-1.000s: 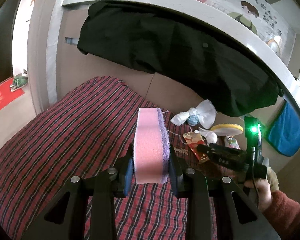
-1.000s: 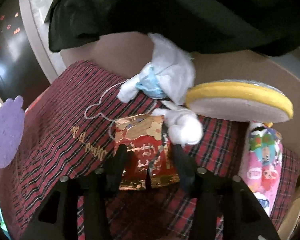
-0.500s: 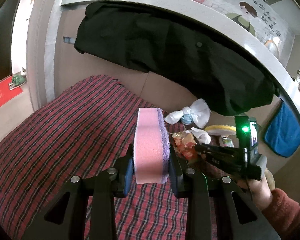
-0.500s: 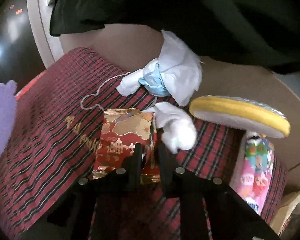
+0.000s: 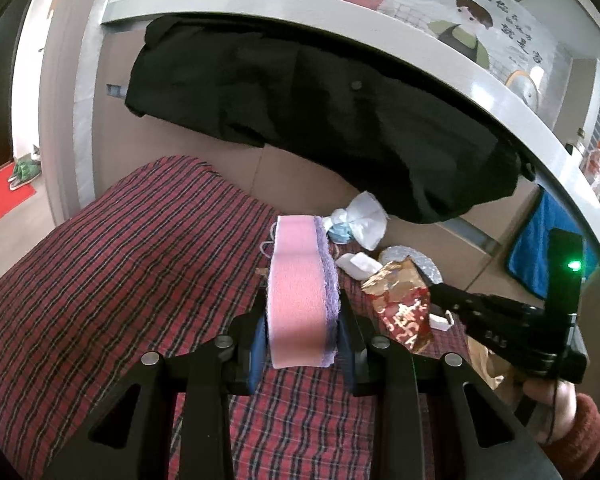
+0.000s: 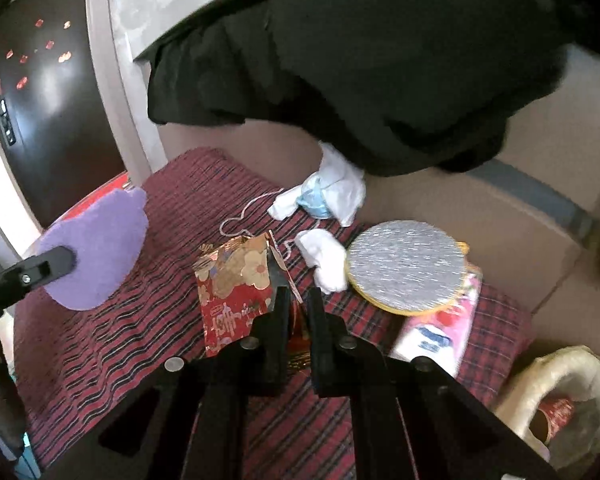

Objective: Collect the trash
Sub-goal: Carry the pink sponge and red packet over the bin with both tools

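Right claw (image 6: 298, 300) clenched on the near edge of a red-and-gold foil snack wrapper (image 6: 236, 284), which hangs lifted above the red plaid cloth (image 5: 120, 280) covering the desk. Left claw (image 5: 302, 320) grasping a pink-and-purple sponge (image 5: 298, 292), held upright at centre. Remaining trash lies farther back: a knotted white bundle with a blue mask (image 6: 328, 192) against the far panel, and a crumpled white tissue (image 6: 324, 258) just beside a round silver-topped pad (image 6: 406, 266). A lined bin (image 6: 568, 396) stands at near right. Risks, as judged: the grip takes only a thin margin of slick foil, so the wrapper may slip out or tear during the swing to the bin; its loose far end may also catch the tissue or the white string (image 6: 240, 220) nearby.
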Demonstrator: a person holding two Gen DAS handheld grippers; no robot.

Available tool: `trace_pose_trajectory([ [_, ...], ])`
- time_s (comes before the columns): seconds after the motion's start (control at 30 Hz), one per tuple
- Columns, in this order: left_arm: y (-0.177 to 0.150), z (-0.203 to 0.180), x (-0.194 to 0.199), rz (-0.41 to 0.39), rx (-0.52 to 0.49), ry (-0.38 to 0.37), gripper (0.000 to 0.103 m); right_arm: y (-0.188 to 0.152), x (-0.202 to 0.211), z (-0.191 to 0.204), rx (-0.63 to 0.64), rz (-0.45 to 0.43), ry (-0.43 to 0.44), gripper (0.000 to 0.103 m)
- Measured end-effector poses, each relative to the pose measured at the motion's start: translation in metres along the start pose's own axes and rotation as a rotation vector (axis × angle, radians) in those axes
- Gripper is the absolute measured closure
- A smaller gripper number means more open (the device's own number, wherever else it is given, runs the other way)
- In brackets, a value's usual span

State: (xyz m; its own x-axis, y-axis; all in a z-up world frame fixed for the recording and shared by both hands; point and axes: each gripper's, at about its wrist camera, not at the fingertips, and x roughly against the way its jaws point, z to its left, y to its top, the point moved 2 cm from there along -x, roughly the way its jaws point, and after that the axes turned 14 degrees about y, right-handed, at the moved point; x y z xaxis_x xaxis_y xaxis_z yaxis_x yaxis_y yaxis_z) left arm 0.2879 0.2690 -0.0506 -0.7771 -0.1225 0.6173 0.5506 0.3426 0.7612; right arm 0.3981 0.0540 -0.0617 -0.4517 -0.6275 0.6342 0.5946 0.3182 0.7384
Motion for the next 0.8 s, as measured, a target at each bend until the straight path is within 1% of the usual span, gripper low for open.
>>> trace_pose_trajectory([
  [0.17,0.008,-0.024,0.018,-0.058,-0.043,-0.01,0.072,0.0,0.036,-0.001,-0.019,-0.075,-0.023,0.095],
  [0.27,0.017,-0.043,0.034,-0.115,-0.075,-0.015,0.072,0.004,0.061,-0.005,-0.019,-0.131,-0.041,0.096],
  [0.37,0.027,-0.067,0.053,-0.183,-0.105,-0.025,0.072,0.009,0.098,-0.007,-0.014,-0.207,-0.074,0.096],
  [0.53,0.034,-0.12,0.077,-0.262,-0.154,-0.071,0.072,0.013,0.162,-0.02,-0.018,-0.322,-0.134,0.095],
  [0.67,0.028,-0.172,0.086,-0.283,-0.199,-0.131,0.072,0.004,0.213,-0.038,-0.024,-0.392,-0.2,0.095],
  [0.73,0.022,-0.198,0.088,-0.286,-0.224,-0.161,0.072,-0.004,0.234,-0.049,-0.03,-0.414,-0.243,0.096],
  [0.8,0.015,-0.226,0.089,-0.289,-0.253,-0.187,0.072,-0.013,0.251,-0.06,-0.044,-0.428,-0.266,0.095],
])
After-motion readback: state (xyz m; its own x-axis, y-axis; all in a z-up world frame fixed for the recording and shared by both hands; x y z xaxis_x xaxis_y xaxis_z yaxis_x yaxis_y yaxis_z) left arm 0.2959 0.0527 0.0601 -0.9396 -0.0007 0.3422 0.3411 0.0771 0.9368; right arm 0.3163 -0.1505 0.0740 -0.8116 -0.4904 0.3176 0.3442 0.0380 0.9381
